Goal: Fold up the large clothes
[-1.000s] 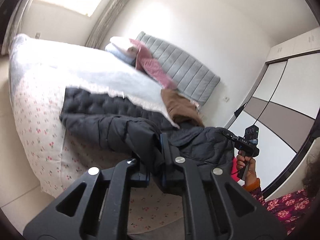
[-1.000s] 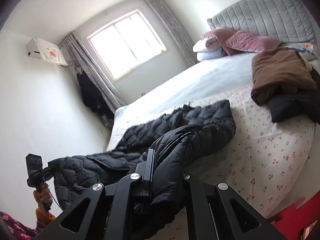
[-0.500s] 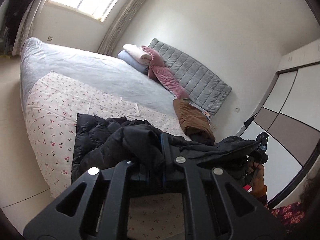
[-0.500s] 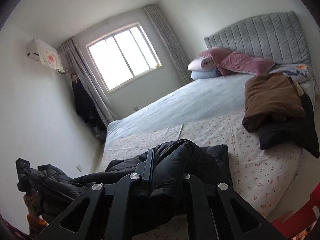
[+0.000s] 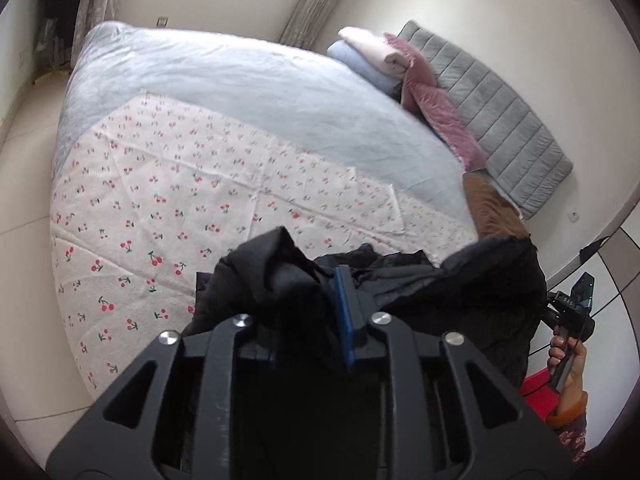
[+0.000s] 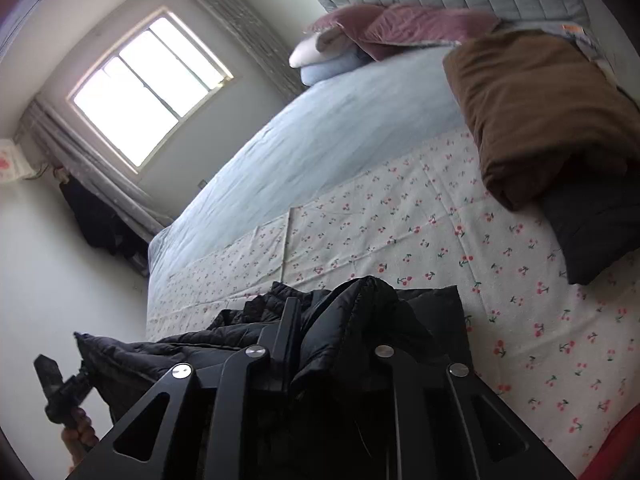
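Observation:
A black quilted puffer jacket [image 5: 460,284] hangs in the air between my two grippers, above the near edge of the bed. My left gripper [image 5: 316,292] is shut on one bunched end of the jacket. My right gripper [image 6: 332,320] is shut on the other end of the jacket [image 6: 360,320]. The far end of the jacket and the other hand-held gripper show at the right of the left wrist view [image 5: 572,312] and at the lower left of the right wrist view [image 6: 56,392]. The fabric hides the fingertips.
The bed has a cherry-print sheet [image 5: 180,200] and a pale blue cover [image 5: 240,80]. A folded brown garment [image 6: 540,112] lies on a folded black one [image 6: 592,232] near the pillows [image 5: 400,60] and grey headboard [image 5: 500,120]. Window [image 6: 148,84] behind.
The jacket has been lifted off the bed and pulled toward the near edge; it lay spread on the sheet a second ago. Both grippers tilted to look down on the bed.

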The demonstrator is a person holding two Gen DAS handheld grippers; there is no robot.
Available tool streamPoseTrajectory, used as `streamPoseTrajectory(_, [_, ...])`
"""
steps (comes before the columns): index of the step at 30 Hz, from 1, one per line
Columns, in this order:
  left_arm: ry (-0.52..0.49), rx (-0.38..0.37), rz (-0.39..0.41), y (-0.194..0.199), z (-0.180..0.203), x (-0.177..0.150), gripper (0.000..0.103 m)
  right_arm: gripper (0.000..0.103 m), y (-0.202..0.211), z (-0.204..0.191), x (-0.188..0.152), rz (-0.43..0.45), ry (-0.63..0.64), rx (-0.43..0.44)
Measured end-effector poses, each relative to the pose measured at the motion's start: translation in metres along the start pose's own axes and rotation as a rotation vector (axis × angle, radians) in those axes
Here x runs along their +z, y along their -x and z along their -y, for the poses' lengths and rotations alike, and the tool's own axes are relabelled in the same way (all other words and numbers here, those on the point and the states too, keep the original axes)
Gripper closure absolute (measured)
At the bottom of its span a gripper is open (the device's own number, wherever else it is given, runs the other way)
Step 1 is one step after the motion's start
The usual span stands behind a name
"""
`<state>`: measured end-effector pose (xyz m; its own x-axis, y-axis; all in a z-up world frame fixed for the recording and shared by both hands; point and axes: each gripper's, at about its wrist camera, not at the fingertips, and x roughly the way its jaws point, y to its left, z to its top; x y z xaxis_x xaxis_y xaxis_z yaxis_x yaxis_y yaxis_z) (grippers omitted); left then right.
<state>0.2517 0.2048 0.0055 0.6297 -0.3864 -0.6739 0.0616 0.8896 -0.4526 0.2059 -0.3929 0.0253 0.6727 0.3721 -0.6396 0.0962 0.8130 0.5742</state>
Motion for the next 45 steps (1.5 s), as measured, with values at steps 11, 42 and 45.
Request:
streamPoseTrajectory(11, [-0.113, 0.154, 0.038, 0.009, -0.027, 0.008, 0.022, 0.032, -0.018, 0.043, 0.02, -0.001, -0.02, -0.037])
streamPoseTrajectory(42, [0.06, -0.014, -0.01, -0.052, -0.032, 0.045, 0.093, 0.095, -0.103, 0.016, 0.053, -0.036, 0.157, -0.163])
streamPoseTrajectory(45, [-0.019, 0.131, 0.003, -0.079, -0.025, 0.052, 0.092, 0.095, -0.115, 0.015, 0.059, 0.0, 0.183, -0.275])
